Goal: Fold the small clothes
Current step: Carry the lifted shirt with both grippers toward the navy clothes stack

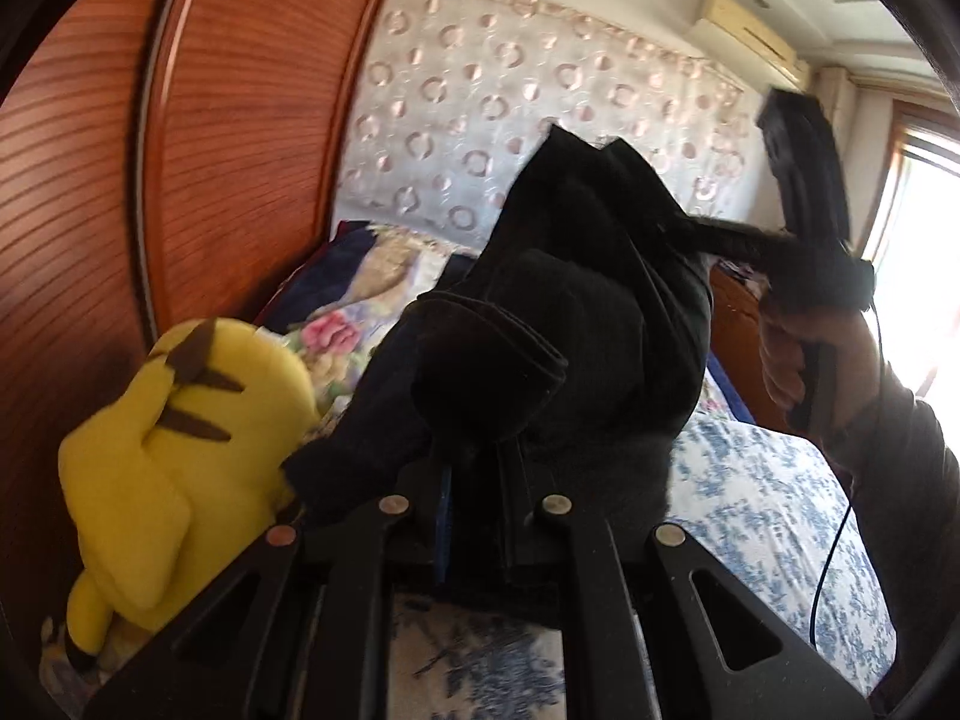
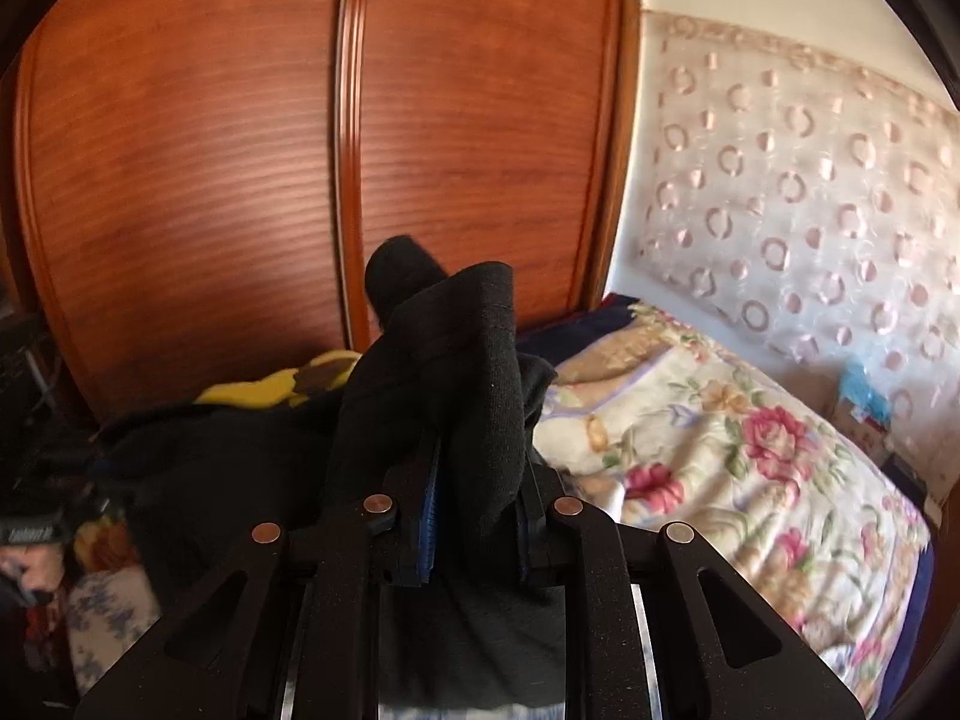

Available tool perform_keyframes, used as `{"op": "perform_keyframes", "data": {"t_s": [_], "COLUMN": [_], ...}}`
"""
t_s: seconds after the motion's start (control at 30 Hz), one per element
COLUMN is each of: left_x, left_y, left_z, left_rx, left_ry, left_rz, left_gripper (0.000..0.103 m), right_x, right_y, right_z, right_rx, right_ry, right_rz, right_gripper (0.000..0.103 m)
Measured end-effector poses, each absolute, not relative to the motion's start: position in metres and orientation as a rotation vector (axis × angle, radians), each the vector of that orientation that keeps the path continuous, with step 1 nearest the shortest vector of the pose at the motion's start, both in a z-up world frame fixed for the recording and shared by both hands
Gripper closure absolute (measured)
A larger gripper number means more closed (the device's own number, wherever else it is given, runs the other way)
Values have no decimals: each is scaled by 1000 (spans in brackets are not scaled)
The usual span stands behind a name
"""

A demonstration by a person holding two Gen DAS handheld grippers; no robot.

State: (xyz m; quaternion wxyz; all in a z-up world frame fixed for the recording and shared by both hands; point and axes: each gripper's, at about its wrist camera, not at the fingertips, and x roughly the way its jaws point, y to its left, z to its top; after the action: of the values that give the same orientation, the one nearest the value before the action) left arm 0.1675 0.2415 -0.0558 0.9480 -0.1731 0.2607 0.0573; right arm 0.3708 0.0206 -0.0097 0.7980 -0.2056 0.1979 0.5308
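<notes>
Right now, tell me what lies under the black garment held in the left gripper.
Under the black garment, the blue floral bedsheet shows, with a yellow plush toy beside it at the left. Whatever lies directly beneath the bunched cloth is covered.

**Daylit room, smeared by motion**

I get daylight pouring in from the window (image 1: 924, 204) at the right edge of my left wrist view, blown out to plain white. It leaves the black garment (image 1: 576, 312) almost without detail, a dark mass against the pale wall hanging (image 1: 480, 90). The yellow plush toy (image 1: 180, 420) and the wooden wardrobe doors (image 2: 198, 180) are streaked with motion blur. In both views the fisheye bends straight lines into arcs and rings the corners in black. My right wrist view is dimmer, warmer, soft throughout.
</notes>
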Motion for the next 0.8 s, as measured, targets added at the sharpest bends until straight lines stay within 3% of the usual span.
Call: {"op": "perform_keyframes", "data": {"t_s": [0.17, 0.27, 0.3, 0.33, 0.8], "left_x": [160, 160, 158, 157, 164], "left_y": [248, 243, 243, 245, 239], "left_z": [-73, -80, -79, -77, -73], "left_rx": [-369, -363, -367, -376, -303], "left_ry": [558, 570, 568, 563, 593], "left_rz": [127, 131, 132, 130, 173], "left_gripper": [94, 94, 94, 94, 93], "right_x": [392, 401, 402, 402, 379], "right_y": [57, 58, 50, 39, 13], "right_z": [-27, -27, -23, -19, -72], "right_rx": [-408, -440, -423, -394, -396], "right_ry": [494, 505, 489, 467, 514], "right_rz": [1131, 961, 949, 954, 1023], "right_gripper": [80, 67, 57, 55, 54]}}
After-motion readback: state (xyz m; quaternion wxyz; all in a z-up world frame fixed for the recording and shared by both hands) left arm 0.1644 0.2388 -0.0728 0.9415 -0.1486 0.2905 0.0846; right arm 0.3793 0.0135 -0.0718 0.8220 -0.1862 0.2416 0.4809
